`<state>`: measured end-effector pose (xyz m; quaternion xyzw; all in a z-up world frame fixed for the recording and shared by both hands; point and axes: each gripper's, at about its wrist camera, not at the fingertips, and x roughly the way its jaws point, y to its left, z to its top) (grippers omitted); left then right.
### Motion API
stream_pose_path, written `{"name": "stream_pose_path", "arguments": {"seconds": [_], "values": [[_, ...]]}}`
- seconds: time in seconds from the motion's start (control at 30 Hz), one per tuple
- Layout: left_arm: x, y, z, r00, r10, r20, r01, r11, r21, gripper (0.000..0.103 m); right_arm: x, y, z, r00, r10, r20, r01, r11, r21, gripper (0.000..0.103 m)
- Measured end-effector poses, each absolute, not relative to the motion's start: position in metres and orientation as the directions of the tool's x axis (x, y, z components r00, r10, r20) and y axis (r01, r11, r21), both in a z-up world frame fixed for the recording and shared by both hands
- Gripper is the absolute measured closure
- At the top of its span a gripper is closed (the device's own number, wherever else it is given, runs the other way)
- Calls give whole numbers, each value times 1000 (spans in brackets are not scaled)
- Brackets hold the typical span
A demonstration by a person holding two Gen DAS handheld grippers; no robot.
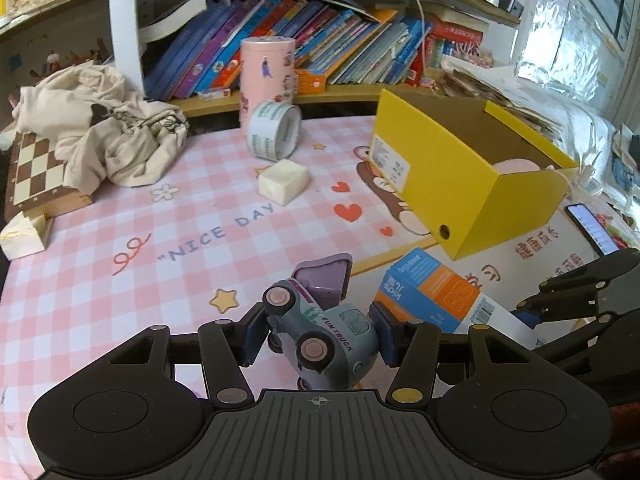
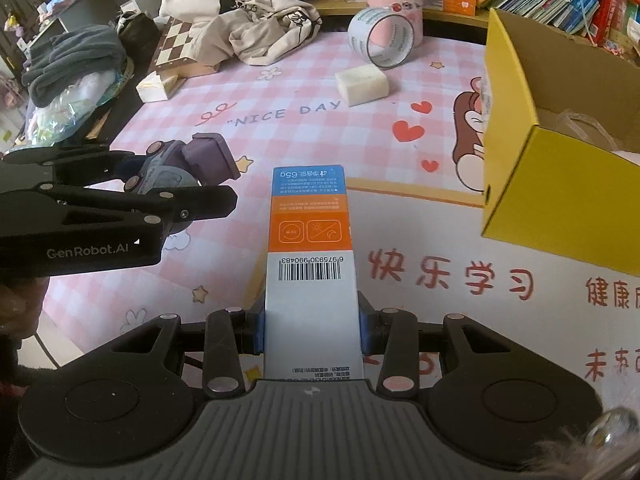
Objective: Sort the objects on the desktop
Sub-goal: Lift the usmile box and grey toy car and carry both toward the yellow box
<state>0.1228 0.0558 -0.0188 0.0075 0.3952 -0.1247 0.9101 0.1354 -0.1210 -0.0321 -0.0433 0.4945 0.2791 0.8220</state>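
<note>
My left gripper (image 1: 318,330) is shut on a grey-blue toy truck (image 1: 320,332) with a purple tipper, held tilted above the pink checked desk mat (image 1: 160,248). In the right wrist view the same truck (image 2: 176,172) and the left gripper (image 2: 192,196) show at the left. My right gripper (image 2: 312,334) is shut on a long white, orange and blue carton (image 2: 310,248), its far end pointing away from me. That carton (image 1: 432,296) lies low right in the left wrist view. An open yellow cardboard box (image 1: 472,176) (image 2: 540,152) stands on the right.
A tape roll (image 1: 274,130) (image 2: 380,38) leans on a pink sticker-covered tin (image 1: 266,72). A white block (image 1: 283,181) (image 2: 362,85) sits mid-mat. Crumpled cream cloth (image 1: 112,136) covers a chessboard box (image 1: 36,176) at left. Books (image 1: 320,40) line the shelf. A phone (image 1: 592,228) lies far right.
</note>
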Motion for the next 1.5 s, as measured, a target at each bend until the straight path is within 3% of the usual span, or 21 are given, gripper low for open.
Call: {"name": "stream_pose_path", "arguments": {"seconds": [0.93, 1.5], "values": [[125, -86, -10, 626, -161, -763, 209, 977, -35, 49, 153, -251, -15, 308, 496, -812, -624, 749, 221, 65], [135, -178, -5, 617, -233, -752, 327, 945, -24, 49, 152, -342, -10, 328, 493, -806, -593, 771, 231, 65]]}}
